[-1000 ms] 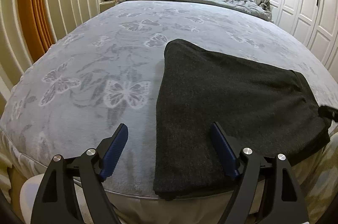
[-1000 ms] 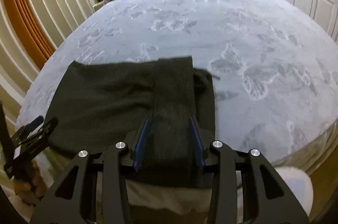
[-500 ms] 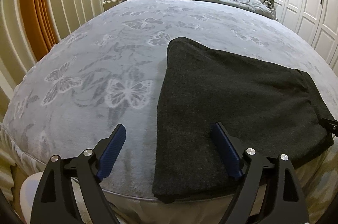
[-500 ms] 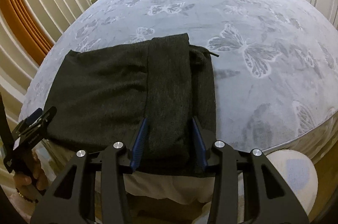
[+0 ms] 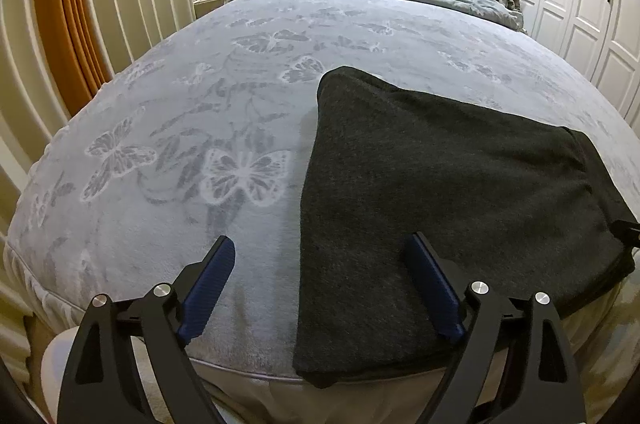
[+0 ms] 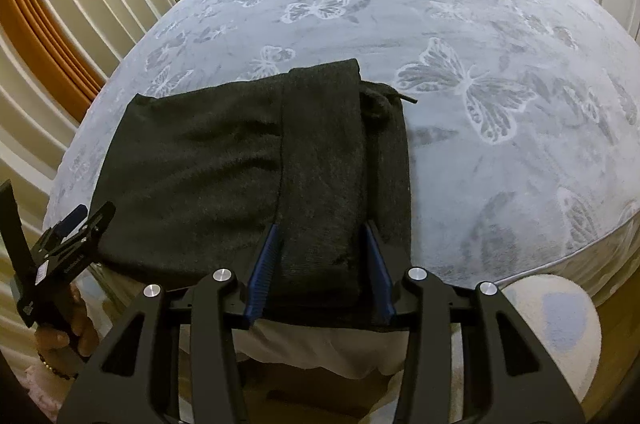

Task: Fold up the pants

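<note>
Where the butterfly-patterned plush bedspread (image 5: 168,160) rounds over the near bed edge, the dark grey knit pants (image 5: 440,184) lie folded into a flat rectangle, their near hem overhanging the edge. Left gripper (image 5: 320,288): jaws wide apart, empty, straddling the pants' left edge. Right gripper (image 6: 320,256): jaws partly parted around a folded-over band of the fabric; actual contact cannot be told. Likely risk: the soft, thick layers slide on the plush pile, so a pull toward the edge could drag the stack off or undo the fold.
</note>
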